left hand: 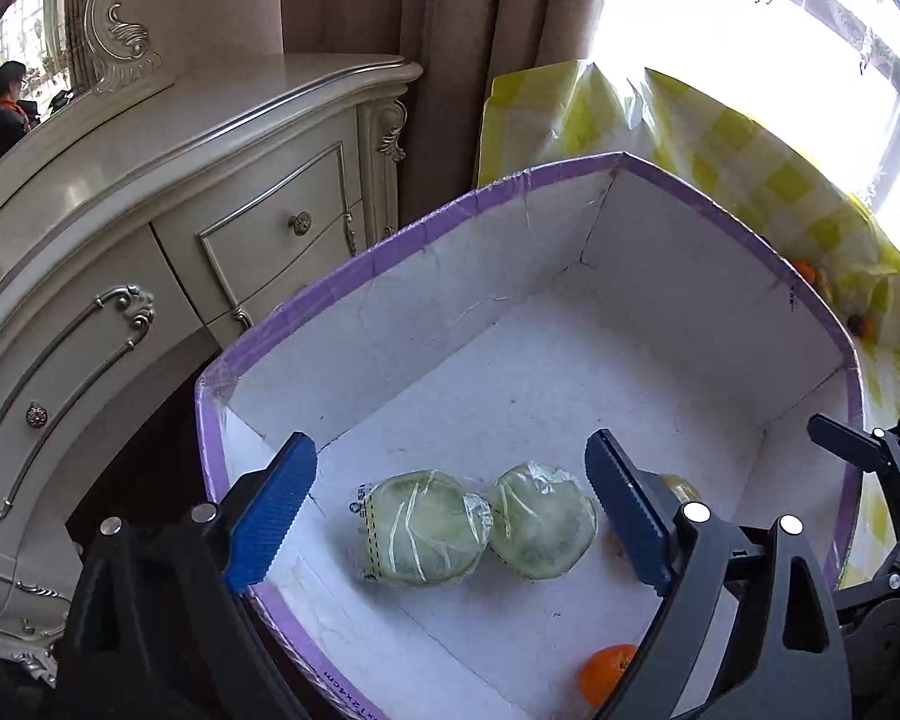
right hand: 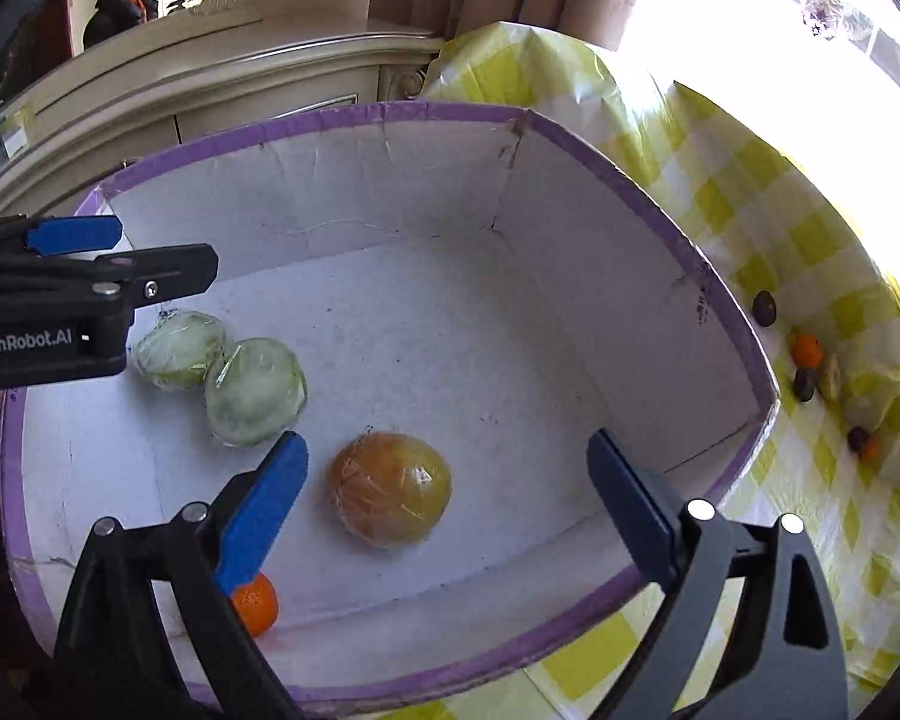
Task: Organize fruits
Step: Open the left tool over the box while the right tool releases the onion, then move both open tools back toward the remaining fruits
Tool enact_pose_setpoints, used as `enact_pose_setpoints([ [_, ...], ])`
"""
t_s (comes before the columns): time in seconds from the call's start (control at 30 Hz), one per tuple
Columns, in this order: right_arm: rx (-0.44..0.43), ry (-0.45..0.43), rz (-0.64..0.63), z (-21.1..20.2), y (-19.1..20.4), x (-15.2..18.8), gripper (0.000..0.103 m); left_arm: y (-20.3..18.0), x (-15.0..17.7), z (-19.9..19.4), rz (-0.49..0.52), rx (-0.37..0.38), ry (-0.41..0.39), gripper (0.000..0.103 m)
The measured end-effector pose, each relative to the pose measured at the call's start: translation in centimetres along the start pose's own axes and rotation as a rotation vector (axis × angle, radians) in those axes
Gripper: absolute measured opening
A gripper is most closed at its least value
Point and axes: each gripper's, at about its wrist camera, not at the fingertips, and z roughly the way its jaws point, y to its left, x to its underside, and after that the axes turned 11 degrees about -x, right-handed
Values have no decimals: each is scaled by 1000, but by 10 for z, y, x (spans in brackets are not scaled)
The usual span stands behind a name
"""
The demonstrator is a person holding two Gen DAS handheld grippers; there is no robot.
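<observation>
A white box with a purple rim [left hand: 390, 240] [right hand: 660, 198] holds two green fruits in plastic wrap [left hand: 426, 528] [left hand: 543, 519], a wrapped yellow-orange fruit [right hand: 390, 489] and a small orange [right hand: 258, 603] [left hand: 606, 669]. The green fruits also show in the right wrist view [right hand: 177, 348] [right hand: 255, 390]. My left gripper [left hand: 450, 516] is open and empty above the green fruits, jaws wide apart. My right gripper [right hand: 447, 498] is open and empty above the yellow-orange fruit. The left gripper also shows at the left of the right wrist view [right hand: 96, 258].
The box stands on a table with a yellow checked cloth [right hand: 810, 240]. Several small fruits lie on the cloth right of the box [right hand: 807, 351] [right hand: 765, 307]. A cream dresser [left hand: 180, 210] stands to the left, curtains and a bright window behind.
</observation>
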Motion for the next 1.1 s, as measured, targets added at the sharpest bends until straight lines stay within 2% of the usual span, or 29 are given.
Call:
enact_pose_setpoints([
  [0.13,-51,-100,24,-18,-10,11,95,-15,-4,1,39,-37,66,88],
  [0.17,-55,-134,33,-25,-13,14,95,-18,-5,-3,34,-47,61,88],
  [0.23,-47,-216,48,-40,-20,19,95,-23,-5,-21,6,-56,-11,88],
  [0.33,-38,-359,76,-66,-37,34,95,-39,-4,-57,-5,-36,-163,88],
  [0.47,-14,-487,160,-92,-75,66,95,-76,5,-99,38,28,-364,88],
  [0.57,-8,-546,279,-104,-112,95,95,-113,14,-116,94,133,-442,88],
  [0.67,39,-556,403,-109,-152,123,95,-154,27,-127,176,250,-491,88],
  [0.8,205,-513,510,-112,-194,159,95,-214,47,-131,282,324,-554,88],
  [0.9,305,-461,580,-111,-226,184,95,-260,55,-120,352,381,-527,88],
  [1.0,361,-408,688,-109,-265,208,95,-302,53,-95,384,430,-424,88],
  [1.1,395,-369,803,-107,-306,229,95,-337,45,-63,380,441,-319,88],
])
